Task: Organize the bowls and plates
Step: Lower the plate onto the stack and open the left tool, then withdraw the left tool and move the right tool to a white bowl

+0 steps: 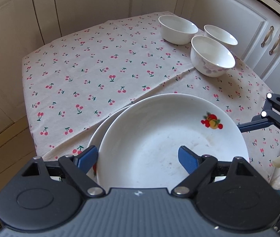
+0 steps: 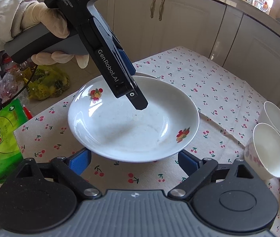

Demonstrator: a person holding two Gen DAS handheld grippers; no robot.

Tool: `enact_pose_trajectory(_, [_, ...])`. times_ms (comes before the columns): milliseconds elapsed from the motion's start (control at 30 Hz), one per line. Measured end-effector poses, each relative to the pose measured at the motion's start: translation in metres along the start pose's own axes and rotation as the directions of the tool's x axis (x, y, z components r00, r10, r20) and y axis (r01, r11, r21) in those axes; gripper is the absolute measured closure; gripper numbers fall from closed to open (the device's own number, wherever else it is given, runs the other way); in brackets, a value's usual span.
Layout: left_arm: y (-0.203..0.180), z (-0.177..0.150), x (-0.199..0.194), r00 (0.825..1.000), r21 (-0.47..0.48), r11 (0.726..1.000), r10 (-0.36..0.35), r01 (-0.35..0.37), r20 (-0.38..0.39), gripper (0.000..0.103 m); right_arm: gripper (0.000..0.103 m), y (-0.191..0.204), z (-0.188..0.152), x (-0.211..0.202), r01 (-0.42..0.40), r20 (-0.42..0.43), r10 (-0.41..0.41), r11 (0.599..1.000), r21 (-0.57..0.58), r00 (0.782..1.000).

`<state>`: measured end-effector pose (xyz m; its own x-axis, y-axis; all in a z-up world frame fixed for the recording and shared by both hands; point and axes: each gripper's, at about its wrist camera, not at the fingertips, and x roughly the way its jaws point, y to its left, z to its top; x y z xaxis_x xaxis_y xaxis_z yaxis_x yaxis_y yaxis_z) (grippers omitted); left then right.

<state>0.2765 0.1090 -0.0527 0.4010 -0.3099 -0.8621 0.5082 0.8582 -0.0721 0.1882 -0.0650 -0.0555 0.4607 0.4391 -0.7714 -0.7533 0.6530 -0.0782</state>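
Observation:
A white plate with fruit prints (image 1: 159, 138) lies on top of a second white plate (image 1: 102, 130) on the cherry-print tablecloth (image 1: 92, 69). My left gripper (image 1: 138, 158) is open, its fingers straddling the top plate's near rim; one finger is outside the rim, one over the plate. In the right wrist view the left gripper (image 2: 128, 86) reaches down over the plate (image 2: 132, 118). My right gripper (image 2: 134, 160) is open and empty just in front of the plate's rim. Three white bowls (image 1: 211, 55) stand at the far right, also in the right wrist view (image 2: 268, 150).
Cream cabinets (image 1: 80, 4) surround the table closely. In the right wrist view a green tissue pack (image 2: 1, 138) and plastic bags (image 2: 47, 83) lie left of the table. The right gripper shows at the left wrist view's right edge (image 1: 274, 114).

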Motion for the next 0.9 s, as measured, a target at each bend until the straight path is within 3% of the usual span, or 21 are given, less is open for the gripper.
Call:
enact_pose_trajectory(133, [0.004, -0.002, -0.003, 1.000, -0.015, 1.000, 0.016, -0.015, 0.017, 0.014, 0.003, 0.002, 0.000, -0.002, 0.016, 0.014, -0.016, 1.000, -0.014, 1.000])
enact_pose_trajectory(267, [0.006, -0.006, -0.014, 0.997, -0.041, 0.999, 0.006, -0.003, 0.082, 0.014, 0.000, -0.001, 0.000, -0.009, 0.043, 0.045, -0.043, 0.999, -0.007, 0.998])
enact_pose_trajectory(500, [-0.015, -0.022, -0.048, 0.966, -0.056, 0.997, 0.071, -0.059, 0.248, 0.013, 0.000, -0.017, -0.008, -0.028, 0.125, 0.082, -0.131, 0.990, 0.071, 0.988])
enact_pose_trajectory(733, [-0.060, -0.043, -0.068, 0.927, -0.008, 0.986, 0.160, -0.168, 0.339, 0.010, 0.000, -0.038, -0.027, -0.049, 0.262, 0.121, -0.287, 0.946, 0.190, 0.950])
enact_pose_trajectory(900, [-0.088, -0.052, -0.069, 0.911, -0.005, 0.980, 0.186, -0.199, 0.369, 0.009, 0.000, -0.055, -0.042, -0.061, 0.329, 0.126, -0.368, 0.910, 0.251, 0.921])
